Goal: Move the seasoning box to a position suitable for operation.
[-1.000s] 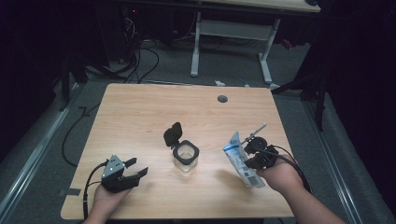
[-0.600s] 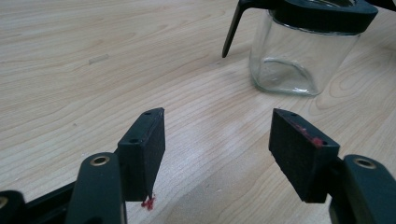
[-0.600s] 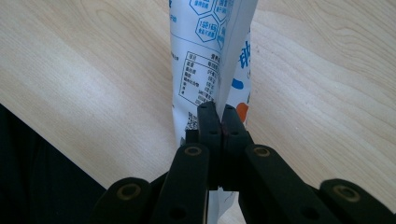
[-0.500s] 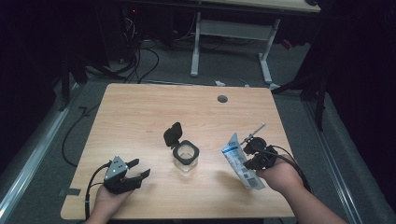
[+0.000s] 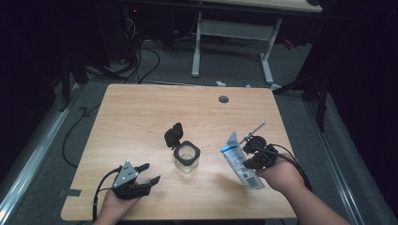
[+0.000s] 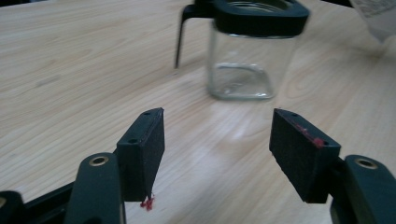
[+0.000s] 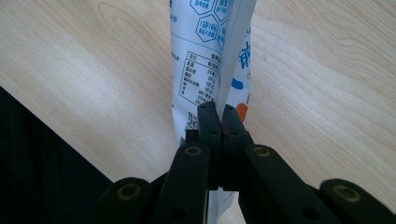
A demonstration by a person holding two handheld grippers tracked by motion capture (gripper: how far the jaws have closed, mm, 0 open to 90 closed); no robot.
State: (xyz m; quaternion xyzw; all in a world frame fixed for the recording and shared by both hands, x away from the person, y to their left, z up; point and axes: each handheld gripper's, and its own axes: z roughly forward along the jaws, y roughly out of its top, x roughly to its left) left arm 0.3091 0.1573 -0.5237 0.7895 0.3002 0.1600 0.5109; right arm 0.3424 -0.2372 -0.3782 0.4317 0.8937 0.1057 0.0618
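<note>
between left claw point(image 5: 149, 172) (jaws apart) and pouch point(image 5: 241, 161) stands the open jar point(image 5: 186, 158).

The table point(image 5: 141, 122) is pale wood with a fine streaked grain. The glass jar point(image 5: 186, 160) is clear, with a black collar and a black flip lid point(image 5: 173, 134). The pouch point(image 5: 241, 161) is white with blue hexagon marks, black print, a barcode and an orange spot. Both grippers, left point(image 5: 145, 172) and right point(image 5: 249, 151), are black; the left one's pads point(image 6: 299, 149) carry red flecks and its top plate is grey.
</note>
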